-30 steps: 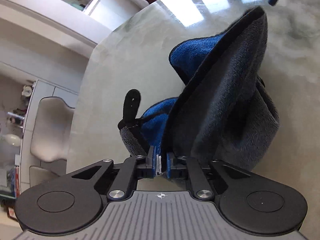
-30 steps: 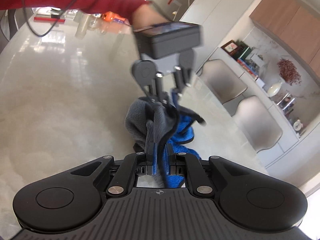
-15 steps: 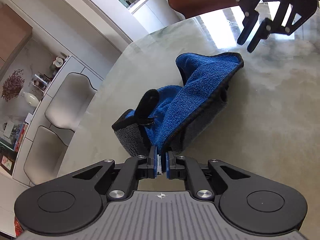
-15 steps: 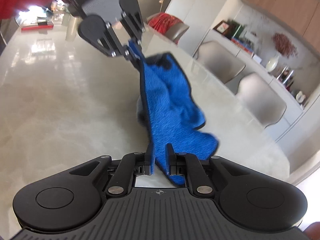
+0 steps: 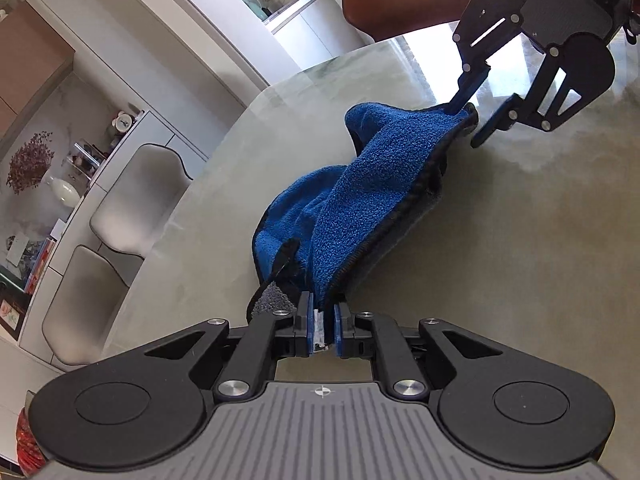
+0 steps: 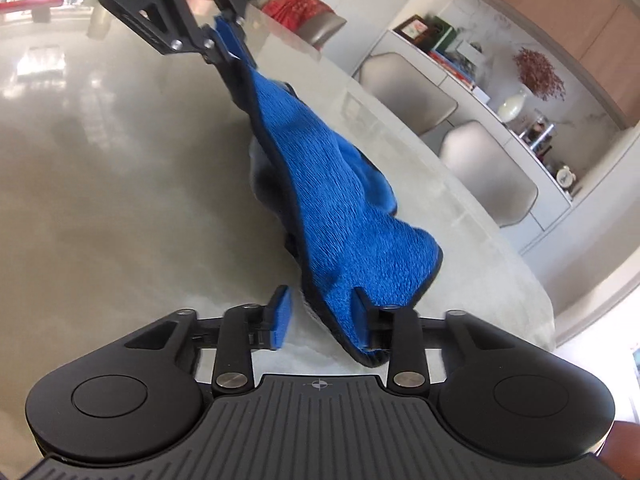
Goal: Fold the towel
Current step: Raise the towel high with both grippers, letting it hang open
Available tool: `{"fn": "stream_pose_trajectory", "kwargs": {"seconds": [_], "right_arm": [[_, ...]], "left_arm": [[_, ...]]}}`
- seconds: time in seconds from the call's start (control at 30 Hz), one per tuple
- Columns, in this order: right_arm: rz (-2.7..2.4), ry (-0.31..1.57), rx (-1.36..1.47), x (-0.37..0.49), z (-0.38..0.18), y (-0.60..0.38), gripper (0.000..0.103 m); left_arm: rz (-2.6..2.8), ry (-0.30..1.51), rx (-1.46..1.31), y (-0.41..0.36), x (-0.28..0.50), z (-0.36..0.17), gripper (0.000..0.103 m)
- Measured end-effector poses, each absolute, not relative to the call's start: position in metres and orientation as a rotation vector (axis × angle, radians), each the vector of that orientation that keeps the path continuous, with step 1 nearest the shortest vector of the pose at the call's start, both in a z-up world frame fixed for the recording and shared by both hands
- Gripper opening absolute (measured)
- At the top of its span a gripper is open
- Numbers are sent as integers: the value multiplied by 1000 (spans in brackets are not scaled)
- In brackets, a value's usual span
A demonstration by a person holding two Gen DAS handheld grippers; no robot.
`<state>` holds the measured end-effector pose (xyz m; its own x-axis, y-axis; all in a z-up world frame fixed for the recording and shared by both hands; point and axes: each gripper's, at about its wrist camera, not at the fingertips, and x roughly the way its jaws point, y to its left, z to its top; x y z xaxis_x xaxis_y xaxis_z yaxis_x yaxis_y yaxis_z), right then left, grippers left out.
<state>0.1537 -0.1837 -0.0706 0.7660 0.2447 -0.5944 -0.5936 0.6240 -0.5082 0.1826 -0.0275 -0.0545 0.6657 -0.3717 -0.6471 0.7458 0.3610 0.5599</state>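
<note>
With your left gripper (image 5: 323, 322) clamped on one towel (image 5: 372, 200) corner and your right gripper (image 6: 320, 322) standing apart around the opposite one, close the right before lowering the towel, half on the counter (image 5: 520, 260), flat and even.

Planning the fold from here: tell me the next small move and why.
Probably lower the left gripper until its towel corner rests on the table, then open it. The right gripper stands open with the cloth unpinched, while the left is shut on the other corner, holding that end up.
</note>
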Motion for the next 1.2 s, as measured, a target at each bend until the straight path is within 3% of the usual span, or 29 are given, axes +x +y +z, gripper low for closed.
{"fn": "stream_pose_trajectory", "kwargs": {"seconds": [0.17, 0.53, 0.63, 0.77, 1.2], "right_arm": [[494, 465, -784, 153, -71, -185, 5], [424, 386, -755, 150, -39, -199, 4], [422, 389, -758, 152, -41, -197, 4], [406, 401, -760, 154, -44, -196, 4], [385, 346, -812, 160, -45, -185, 3]], "left_arm": [[-757, 447, 992, -31, 181, -65, 14], [-769, 380, 1101, -49, 180, -85, 33], [-735, 370, 1182, -54, 180, -97, 32], [-720, 394, 1224, -55, 177, -104, 14], [-532, 322, 1161, -42, 176, -68, 11]]}}
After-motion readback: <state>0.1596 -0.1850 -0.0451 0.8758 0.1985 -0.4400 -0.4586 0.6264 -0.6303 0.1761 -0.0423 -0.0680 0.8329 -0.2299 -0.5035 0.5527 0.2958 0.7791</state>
